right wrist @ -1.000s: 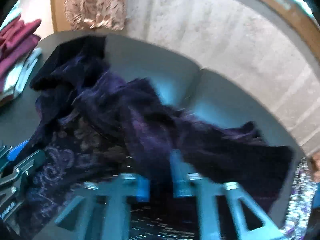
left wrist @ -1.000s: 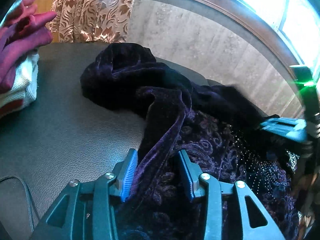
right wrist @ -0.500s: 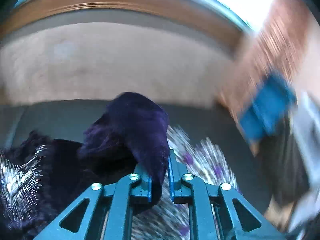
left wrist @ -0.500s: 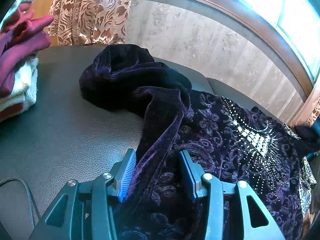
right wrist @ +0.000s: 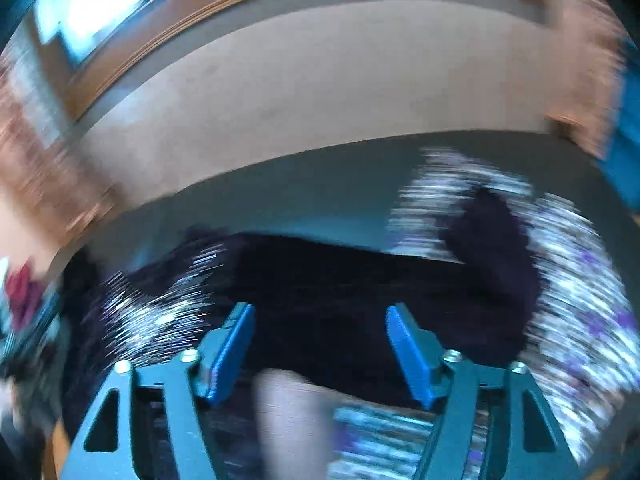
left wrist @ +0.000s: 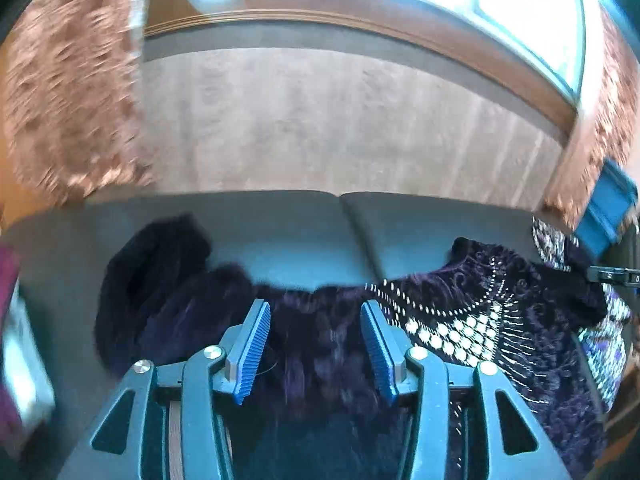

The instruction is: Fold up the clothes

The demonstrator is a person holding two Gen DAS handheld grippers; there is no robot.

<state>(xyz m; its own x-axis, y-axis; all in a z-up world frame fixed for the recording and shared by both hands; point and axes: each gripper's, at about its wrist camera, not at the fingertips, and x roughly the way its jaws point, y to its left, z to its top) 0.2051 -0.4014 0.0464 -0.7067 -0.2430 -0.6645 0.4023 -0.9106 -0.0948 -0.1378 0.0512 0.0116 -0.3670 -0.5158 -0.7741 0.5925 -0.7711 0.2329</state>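
Observation:
A dark purple velvet garment (left wrist: 320, 320) with a silver sequin pattern (left wrist: 460, 320) lies spread sideways across the dark grey cushioned surface (left wrist: 280, 220). My left gripper (left wrist: 316, 344) hovers over the garment's near edge. Its jaws are opening and the cloth lies below them; the pads (left wrist: 256, 340) do not press on it. In the blurred right wrist view, my right gripper (right wrist: 320, 344) hangs above the same garment (right wrist: 360, 280), jaws opening wide with nothing pinched. The garment's sleeve (right wrist: 496, 240) lies stretched out to the right, free of the gripper.
A white and purple patterned cloth (right wrist: 580, 280) lies under the sleeve at the right end. Folded maroon and white clothes (left wrist: 8, 300) are stacked at the far left. A blue object (left wrist: 608, 208), a patterned curtain (left wrist: 68, 100) and a panelled wall stand behind the surface.
The right gripper carried the sleeve out to the right, let it go and opened wide. The left gripper pulled back and rose, and the velvet fold no longer stands between its pads.

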